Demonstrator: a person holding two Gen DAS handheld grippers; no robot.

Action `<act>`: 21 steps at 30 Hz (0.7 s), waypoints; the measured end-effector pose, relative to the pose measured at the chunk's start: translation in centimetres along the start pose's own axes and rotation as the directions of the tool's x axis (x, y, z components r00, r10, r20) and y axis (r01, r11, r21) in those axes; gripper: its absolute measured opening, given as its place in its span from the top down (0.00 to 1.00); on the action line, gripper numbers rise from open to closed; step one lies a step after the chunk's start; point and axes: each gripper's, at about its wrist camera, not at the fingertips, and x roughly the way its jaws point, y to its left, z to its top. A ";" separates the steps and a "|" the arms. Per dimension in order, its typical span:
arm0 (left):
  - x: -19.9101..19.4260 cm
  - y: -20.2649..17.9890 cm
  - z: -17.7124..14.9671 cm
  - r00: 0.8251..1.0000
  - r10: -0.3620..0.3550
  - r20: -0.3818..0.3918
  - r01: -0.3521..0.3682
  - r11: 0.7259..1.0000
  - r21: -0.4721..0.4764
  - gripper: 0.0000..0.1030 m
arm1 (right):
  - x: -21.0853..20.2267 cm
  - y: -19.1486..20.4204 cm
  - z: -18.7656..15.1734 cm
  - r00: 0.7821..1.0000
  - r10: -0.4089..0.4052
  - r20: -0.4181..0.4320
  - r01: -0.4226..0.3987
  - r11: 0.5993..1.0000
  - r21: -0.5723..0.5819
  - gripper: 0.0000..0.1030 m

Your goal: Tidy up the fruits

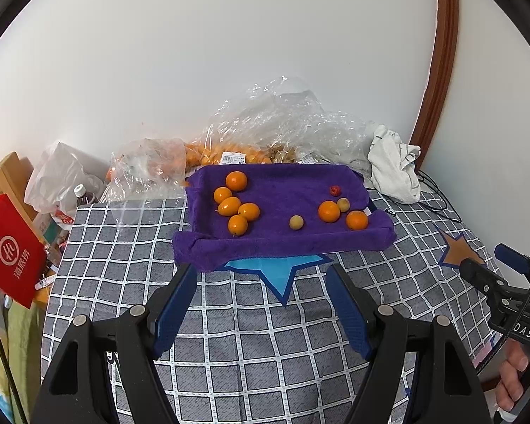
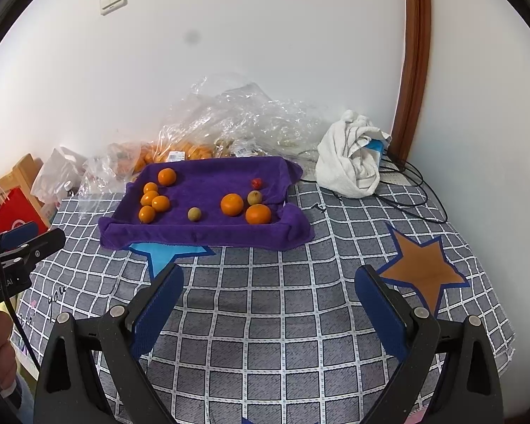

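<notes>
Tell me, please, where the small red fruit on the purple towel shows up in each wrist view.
Left wrist view: the small red fruit sits right of centre, at the far right of the purple towel.
Right wrist view: the fruit is just left of centre, toward the towel's far right.
Shared landmark: the blue star under the towel's near edge.

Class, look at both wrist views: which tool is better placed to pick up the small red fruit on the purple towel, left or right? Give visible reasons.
Right, probably. The small red fruit lies on the purple towel's right side, closer to the right tool, which is open and empty. The left tool, also open, faces the left orange cluster.
</notes>
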 end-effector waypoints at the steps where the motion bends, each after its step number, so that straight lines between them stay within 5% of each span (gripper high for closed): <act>1: 0.0 0.1 0.0 1.000 -0.001 0.000 0.001 1.000 -0.001 0.28 | 0.0 0.0 0.0 1.000 0.001 0.000 -0.001 1.000 0.000 0.06; 21: 0.0 0.3 0.2 1.000 0.005 0.004 -0.005 1.000 -0.006 0.28 | -0.1 0.2 0.2 1.000 0.007 0.003 -0.007 1.000 -0.009 0.06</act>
